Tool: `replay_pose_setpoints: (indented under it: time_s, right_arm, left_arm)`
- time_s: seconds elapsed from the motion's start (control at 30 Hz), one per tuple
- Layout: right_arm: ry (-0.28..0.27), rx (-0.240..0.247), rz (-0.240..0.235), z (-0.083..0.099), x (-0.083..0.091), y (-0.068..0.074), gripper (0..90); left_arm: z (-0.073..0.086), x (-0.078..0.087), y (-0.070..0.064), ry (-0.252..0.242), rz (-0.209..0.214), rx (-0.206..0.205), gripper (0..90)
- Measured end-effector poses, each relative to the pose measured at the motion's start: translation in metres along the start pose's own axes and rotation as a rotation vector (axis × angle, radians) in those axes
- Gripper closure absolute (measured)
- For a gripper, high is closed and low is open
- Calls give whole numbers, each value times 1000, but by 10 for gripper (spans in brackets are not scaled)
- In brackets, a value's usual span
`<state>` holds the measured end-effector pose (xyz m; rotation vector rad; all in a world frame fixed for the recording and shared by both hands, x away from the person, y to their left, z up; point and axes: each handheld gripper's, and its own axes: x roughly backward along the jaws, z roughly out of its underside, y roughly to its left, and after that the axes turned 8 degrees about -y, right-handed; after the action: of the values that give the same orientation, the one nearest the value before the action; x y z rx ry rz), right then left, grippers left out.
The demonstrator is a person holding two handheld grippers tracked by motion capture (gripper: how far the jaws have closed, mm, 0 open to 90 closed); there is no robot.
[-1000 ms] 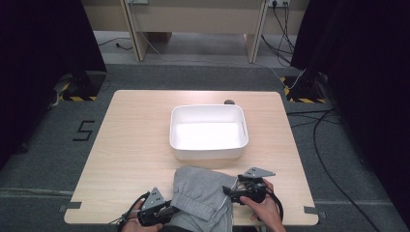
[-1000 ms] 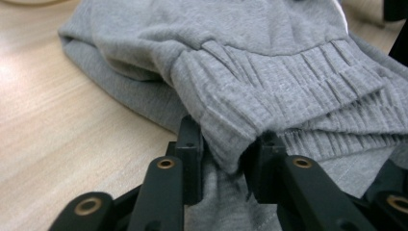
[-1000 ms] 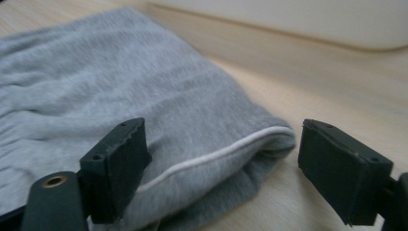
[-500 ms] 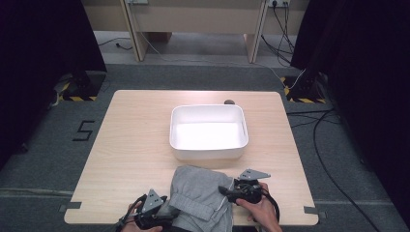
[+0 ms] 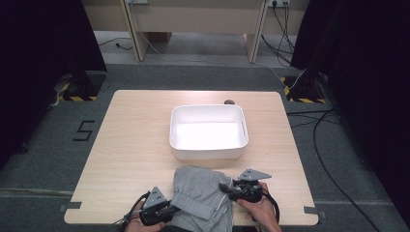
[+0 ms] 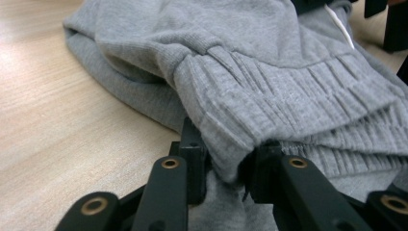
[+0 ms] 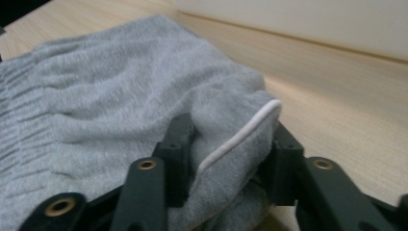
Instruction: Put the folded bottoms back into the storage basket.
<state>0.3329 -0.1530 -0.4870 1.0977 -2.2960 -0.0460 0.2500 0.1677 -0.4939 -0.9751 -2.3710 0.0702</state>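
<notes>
- Grey garment [image 5: 203,195] lies bunched on the wooden table [image 5: 130,145], just in front of the white tub [image 5: 209,133], in the high view; left gripper [image 5: 167,211] and right gripper [image 5: 226,188] flank it.
- Left gripper view: fingers [image 6: 192,144] pinched closed on the garment's ribbed hem.
- Right gripper view: fingers [image 7: 179,132] clamped on a white-edged fold, tub wall behind.

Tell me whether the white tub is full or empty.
Empty: the white tub shows only its bare bottom; the grey garment lies on the table beside it.
</notes>
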Motion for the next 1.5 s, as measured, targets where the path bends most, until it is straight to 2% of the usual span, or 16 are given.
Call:
replay_pose_setpoints:
  time_s: [0.13,0.3,0.6,0.8,0.97,1.1,1.27,1.5]
  right_arm:
    - [-39,-6,2,0,2,2,686]
    - [-89,18,0,-6,6,7,711]
    - [-163,62,-18,-21,21,21,731]
    - [-209,67,-35,-32,34,25,733]
    - [-240,96,-38,-45,44,30,734]
    - [-270,109,-49,-56,52,32,735]
    - [-273,113,-54,-67,57,34,734]
    - [-296,150,-71,-94,64,37,735]
  left_arm:
    - [-1,2,-2,-5,1,-31,755]
    - [-9,10,-8,-18,11,-78,765]
    - [-22,24,-19,-56,64,-80,769]
    - [-35,34,-20,-89,85,-72,770]
    - [-48,43,-25,-116,104,-91,769]
    - [-58,48,-25,-132,111,-89,768]
    - [-71,52,-25,-135,123,-87,768]
    - [-97,62,-25,-156,125,-126,767]
